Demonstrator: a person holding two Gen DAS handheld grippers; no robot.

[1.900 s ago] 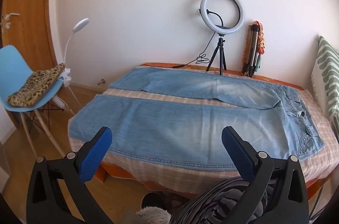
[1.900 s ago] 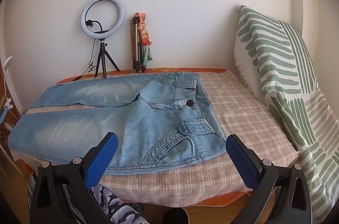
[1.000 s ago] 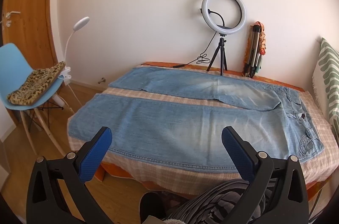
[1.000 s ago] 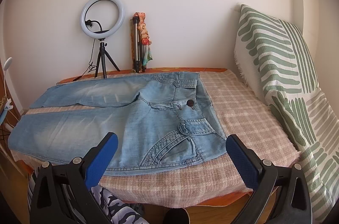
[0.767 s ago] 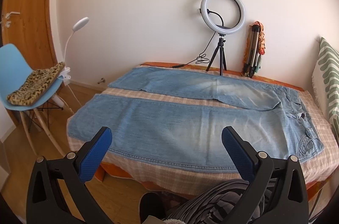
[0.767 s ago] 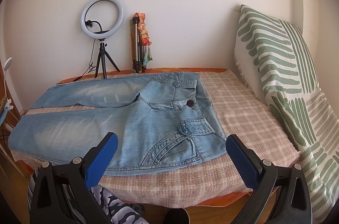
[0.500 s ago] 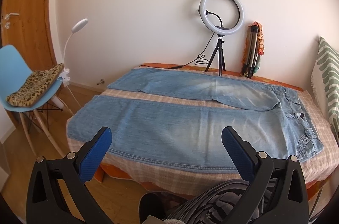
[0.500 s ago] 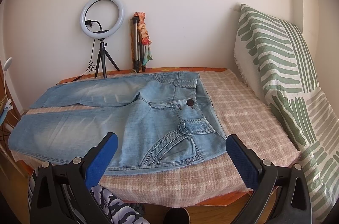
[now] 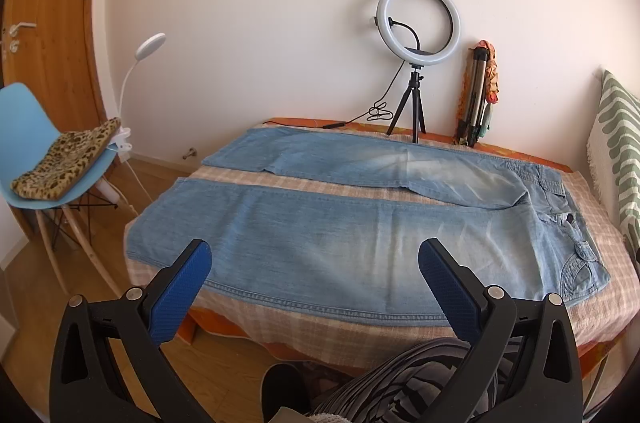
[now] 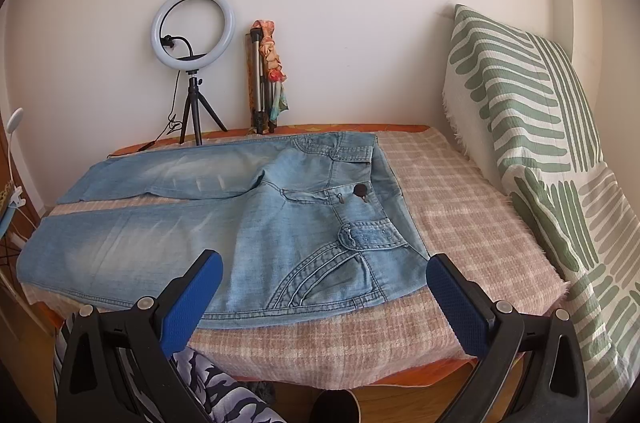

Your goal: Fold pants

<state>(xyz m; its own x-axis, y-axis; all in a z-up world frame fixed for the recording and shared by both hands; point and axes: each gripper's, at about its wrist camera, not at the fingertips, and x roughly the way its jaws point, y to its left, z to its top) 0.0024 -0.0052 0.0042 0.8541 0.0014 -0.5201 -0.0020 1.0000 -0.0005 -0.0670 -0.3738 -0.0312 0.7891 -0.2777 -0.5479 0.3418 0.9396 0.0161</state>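
Observation:
Light blue jeans (image 9: 340, 235) lie flat and spread on the checked bed cover (image 9: 328, 323), legs to the left and apart, waist to the right. The right wrist view shows the waist, pocket and button end of the jeans (image 10: 312, 223). My left gripper (image 9: 314, 257) is open and empty, held above the bed's near edge before the near leg. My right gripper (image 10: 324, 267) is open and empty, above the near edge by the front pocket. Neither touches the jeans.
A ring light on a tripod (image 9: 416, 63) and a folded tripod (image 9: 476, 95) stand at the far wall. A green-striped pillow (image 10: 532, 127) leans at the right. A blue chair (image 9: 52, 183) with a leopard cushion and a white lamp (image 9: 140, 71) stand left.
Both views hold almost still; the left wrist view drifts very slightly. Both grippers stay open and the jeans have not moved.

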